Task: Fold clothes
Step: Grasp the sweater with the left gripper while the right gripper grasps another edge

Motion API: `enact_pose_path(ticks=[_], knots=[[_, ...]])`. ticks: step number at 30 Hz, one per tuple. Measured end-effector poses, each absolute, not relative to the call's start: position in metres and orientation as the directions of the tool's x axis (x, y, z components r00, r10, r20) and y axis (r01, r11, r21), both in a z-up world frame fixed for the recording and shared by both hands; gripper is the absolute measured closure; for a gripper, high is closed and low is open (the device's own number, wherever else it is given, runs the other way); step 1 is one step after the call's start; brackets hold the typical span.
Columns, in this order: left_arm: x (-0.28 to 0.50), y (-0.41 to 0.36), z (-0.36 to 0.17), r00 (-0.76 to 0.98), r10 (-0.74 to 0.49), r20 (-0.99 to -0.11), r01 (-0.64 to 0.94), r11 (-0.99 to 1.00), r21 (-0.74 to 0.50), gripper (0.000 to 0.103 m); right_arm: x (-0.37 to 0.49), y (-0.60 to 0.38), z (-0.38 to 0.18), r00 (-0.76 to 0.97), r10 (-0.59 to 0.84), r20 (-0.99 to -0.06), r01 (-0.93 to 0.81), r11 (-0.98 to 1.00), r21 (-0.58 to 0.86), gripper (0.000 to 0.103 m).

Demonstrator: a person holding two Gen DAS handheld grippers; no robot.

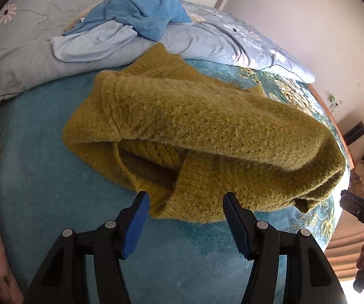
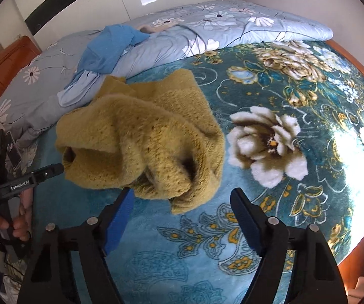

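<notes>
A mustard knitted sweater (image 1: 202, 136) lies bunched and partly doubled over on the bed (image 2: 270, 240), near a rumpled quilt (image 2: 207, 33) with blue clothes (image 1: 141, 12) on it. It looks thick, soft and floppy, light enough to lift but likely to sag and stretch, so the ribbed hem or shoulder corners seem the best holds. The left gripper (image 1: 185, 202) and right gripper (image 2: 182, 197) both hover at its near edge, jaws apart and empty. No containers are visible.

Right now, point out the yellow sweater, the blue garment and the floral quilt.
yellow sweater (image 1: 207, 136): left wrist view, on its folded top layer.
blue garment (image 1: 146, 12): left wrist view, on its crumpled middle.
floral quilt (image 2: 258, 25): right wrist view, on its flowered upper side.
</notes>
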State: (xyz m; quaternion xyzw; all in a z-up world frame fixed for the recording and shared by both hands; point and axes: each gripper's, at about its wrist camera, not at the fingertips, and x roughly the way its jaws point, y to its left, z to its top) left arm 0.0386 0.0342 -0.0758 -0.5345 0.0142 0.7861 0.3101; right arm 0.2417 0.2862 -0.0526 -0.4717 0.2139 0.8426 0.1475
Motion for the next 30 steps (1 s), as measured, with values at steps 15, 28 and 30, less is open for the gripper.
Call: enact_pose_path(ticks=[15, 28, 30], knots=[[0.036, 0.057, -0.108, -0.074, 0.482, -0.873, -0.577, -0.735, -0.357, 0.041, 0.209, 0.3, -0.099, -0.474, -0.082, -0.877, -0.527, -0.771, 0.357, 0.055], [0.046, 0.028, -0.072, -0.152, 0.585, -0.797, -0.499, -0.741, -0.449, 0.098, 0.181, 0.339, -0.033, -0.596, -0.061, -0.801, -0.533, -0.716, 0.451, 0.094], [0.043, 0.025, -0.046, -0.205, 0.628, -0.751, -0.5, -0.726, -0.471, 0.098, 0.175, 0.342, -0.011, -0.628, -0.043, -0.777, -0.503, -0.74, 0.447, 0.095]])
